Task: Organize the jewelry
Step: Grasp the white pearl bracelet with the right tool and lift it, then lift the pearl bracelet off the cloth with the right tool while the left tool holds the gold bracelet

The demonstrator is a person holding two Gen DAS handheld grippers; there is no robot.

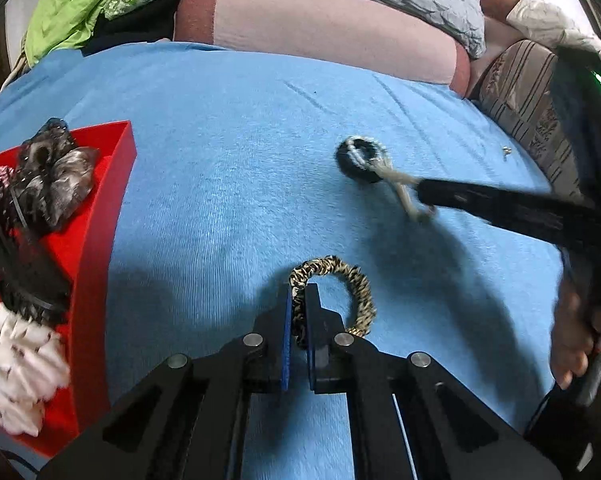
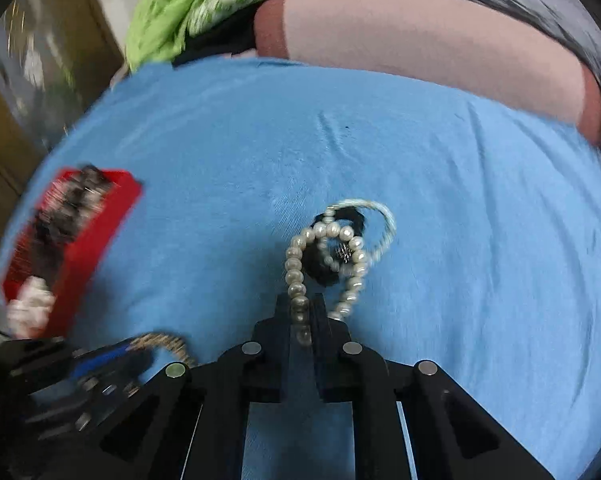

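Right wrist view showed the pearl bracelet pinched in the right gripper, just above the blue sheet. The left gripper pinched a leopard-print scrunchie. Pearls could snag the black ring beneath. The red tray looked crowded.

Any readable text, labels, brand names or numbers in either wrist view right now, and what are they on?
None: no words, numbers or brand marks are readable in either view.
The red tray, the blue cloth, the leopard-print band and the pearl bracelet carry no lettering.
The right wrist view is motion-blurred at its left side, so nothing could be read there anyway.
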